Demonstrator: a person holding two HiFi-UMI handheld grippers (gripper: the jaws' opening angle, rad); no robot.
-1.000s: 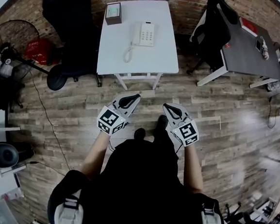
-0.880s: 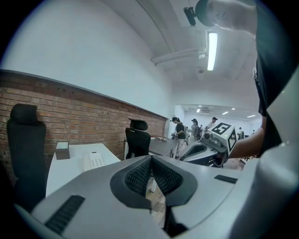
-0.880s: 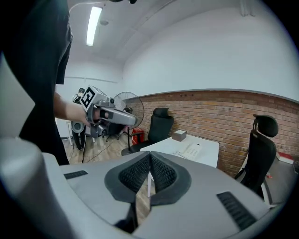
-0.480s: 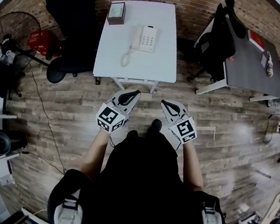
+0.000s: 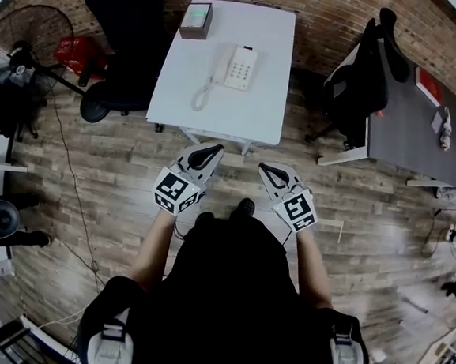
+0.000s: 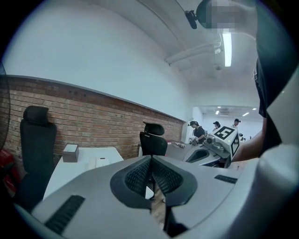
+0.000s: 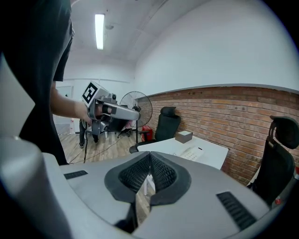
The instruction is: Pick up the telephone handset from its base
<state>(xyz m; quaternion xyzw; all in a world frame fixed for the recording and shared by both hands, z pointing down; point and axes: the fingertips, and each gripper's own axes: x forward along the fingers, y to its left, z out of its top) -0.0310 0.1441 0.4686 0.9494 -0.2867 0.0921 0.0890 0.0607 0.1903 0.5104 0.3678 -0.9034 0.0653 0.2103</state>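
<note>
A white telephone (image 5: 238,66) rests on the white table (image 5: 218,109) with its handset (image 5: 223,61) lying on the base's left side and a coiled cord (image 5: 201,96) trailing toward the near edge. It also shows small in the left gripper view as the telephone (image 6: 100,162) and in the right gripper view as the telephone (image 7: 191,151). My left gripper (image 5: 215,148) and right gripper (image 5: 264,168) hang over the floor just short of the table's near edge, well away from the phone. Both are shut, pads touching, nothing between them: left gripper (image 6: 151,159), right gripper (image 7: 150,157).
A small grey box (image 5: 196,20) sits at the table's far left corner. A black office chair (image 5: 125,41) stands left of the table and another chair (image 5: 365,70) to the right, beside a dark desk (image 5: 415,130). A fan (image 5: 34,37) stands far left. Brick wall behind.
The table and telephone have come closer and shifted slightly right in the head view; both grippers have advanced toward the table's near edge, still shut.
</note>
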